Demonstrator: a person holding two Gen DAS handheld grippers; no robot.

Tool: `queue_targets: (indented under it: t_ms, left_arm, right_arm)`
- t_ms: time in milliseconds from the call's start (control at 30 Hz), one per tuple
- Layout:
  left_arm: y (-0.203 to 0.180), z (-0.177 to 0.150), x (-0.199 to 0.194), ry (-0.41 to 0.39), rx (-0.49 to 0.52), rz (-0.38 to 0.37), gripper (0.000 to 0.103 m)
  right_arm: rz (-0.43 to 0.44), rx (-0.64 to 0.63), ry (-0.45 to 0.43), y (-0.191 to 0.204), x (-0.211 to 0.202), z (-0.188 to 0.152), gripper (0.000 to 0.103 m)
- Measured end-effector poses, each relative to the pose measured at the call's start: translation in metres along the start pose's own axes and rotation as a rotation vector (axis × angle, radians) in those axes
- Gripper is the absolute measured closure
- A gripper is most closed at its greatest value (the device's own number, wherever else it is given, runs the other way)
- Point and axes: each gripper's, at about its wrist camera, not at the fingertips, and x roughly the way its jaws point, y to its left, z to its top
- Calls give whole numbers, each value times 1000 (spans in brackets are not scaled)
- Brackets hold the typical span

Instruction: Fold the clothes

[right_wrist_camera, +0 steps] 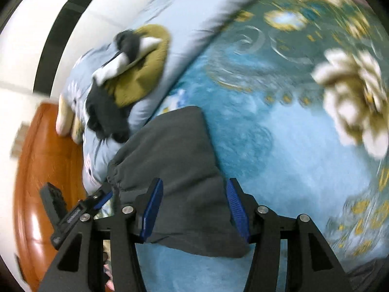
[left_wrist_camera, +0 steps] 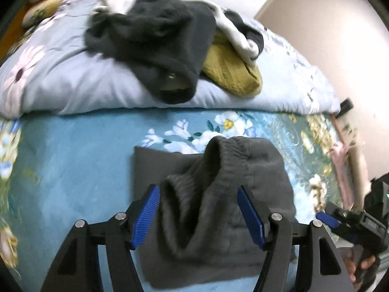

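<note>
In the left wrist view, the left gripper (left_wrist_camera: 198, 215) is seen with its jaws spread wide, and the dark grey garment (left_wrist_camera: 218, 206) is bunched up between them on the blue floral bedspread (left_wrist_camera: 73, 158), its ribbed elastic band (left_wrist_camera: 226, 150) humped just ahead of the pads; nothing is clamped. The fabric is judged soft, light and limp, likely to sag and slip if pinched thinly, so the thicker ribbed band would be the surest hold. Ahead of the jaws, a pale quilt (left_wrist_camera: 73, 85) is piled with more clothes (left_wrist_camera: 150, 36), while open bedspread is left to the jaws' left. The right gripper (left_wrist_camera: 328, 219) is glimpsed at the right edge. In the right wrist view, the right gripper (right_wrist_camera: 194, 209) is likewise held open, the garment's (right_wrist_camera: 175, 146) flat end lying between the fingers, unpinched; its near hem is just below the pads. Broad bedspread (right_wrist_camera: 279, 133) is offered to the jaws' right, whereas the left gripper (right_wrist_camera: 97, 202) and the bed's edge over a wooden floor (right_wrist_camera: 41, 158) crowd the left.
</note>
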Motion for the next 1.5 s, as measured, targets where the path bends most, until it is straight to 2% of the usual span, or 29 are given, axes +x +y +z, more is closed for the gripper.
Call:
queue_targets:
  t_ms: [100, 167, 233, 267, 300, 367, 467, 567, 600, 667, 700, 733, 767, 800, 867, 933, 967, 1033, 1100, 1167, 1233, 1267, 1300, 1400, 1433, 1500]
  left_arm:
    - [-3, 7, 15, 23, -45, -58, 35]
    - [-2, 6, 18, 20, -94, -71, 55]
    - [-4, 2, 17, -1, -120, -71, 63]
    - [-8, -2, 9, -27, -107, -55, 72]
    - [-11, -6, 1, -45, -101, -49, 87]
    - [-6, -10, -25, -87, -135, -111, 92]
    - [6, -16, -38, -101, -122, -60, 92]
    - [19, -25, -9, -23, -55, 85, 90]
    - [22, -27, 0, 3, -52, 110, 88]
    - [25, -30, 5, 18, -73, 113, 85]
    - [26, -30, 4, 16, -89, 110, 73]
    - [28, -31, 3, 15, -105, 108, 50]
    - [30, -32, 2, 21, -123, 111, 39]
    - [34, -34, 3, 32, -137, 97, 30]
    - [42, -40, 4, 65, -179, 43, 30]
    - [50, -46, 7, 104, -246, -45, 30]
    - [54, -50, 9, 127, -296, -114, 30]
    - [58, -55, 17, 159, -353, -170, 25]
    - [59, -58, 23, 159, -394, -193, 24]
    - [57, -60, 23, 141, -420, -216, 26]
    - [55, -62, 23, 123, -446, -238, 42]
    - [48, -60, 19, 100, -414, -218, 47]
    - [41, -58, 16, 84, -387, -199, 59]
    - [26, -53, -2, 43, -375, -203, 68]
    - [27, -49, -9, 26, -385, -222, 75]
    - [30, -42, -26, -7, -390, -259, 77]
  right_arm:
    - [14, 19, -20, -2, -2, 3, 47]
    - [12, 13, -12, -2, -1, 2, 47]
    - [-13, 6, -2, -2, 5, 2, 47]
    - [-18, 6, 0, -3, 6, 2, 47]
    - [-16, 8, -1, -3, 7, 3, 47]
    - [2, 14, -13, -5, 4, 3, 47]
    - [24, 26, -24, -7, 2, 2, 47]
    - [11, 18, -7, -5, 7, 2, 47]
    - [1, 6, -2, -3, 8, 1, 47]
    - [-18, -17, 9, 0, 11, 0, 47]
    - [-27, -28, 14, 2, 13, 0, 47]
    - [-29, -31, 16, 2, 13, -1, 47]
    - [-28, -28, 17, 1, 14, -1, 47]
    - [-28, -25, 18, 1, 14, -1, 47]
    - [-27, -21, 19, 0, 15, -1, 47]
    - [-33, -25, 25, 0, 16, -1, 47]
    - [-35, -27, 28, 1, 17, -2, 47]
    - [-41, -31, 34, 1, 18, -2, 47]
    - [-48, -35, 38, 2, 19, -2, 47]
    - [-56, -40, 38, 3, 19, -3, 47]
    - [-57, -37, 36, 2, 18, -3, 47]
    - [-57, -35, 36, 1, 18, -3, 47]
    - [-56, -33, 35, 1, 18, -3, 47]
    - [-59, -40, 36, 3, 17, -4, 47]
    - [-61, -45, 37, 4, 17, -4, 47]
    - [-65, -63, 37, 7, 16, -5, 47]
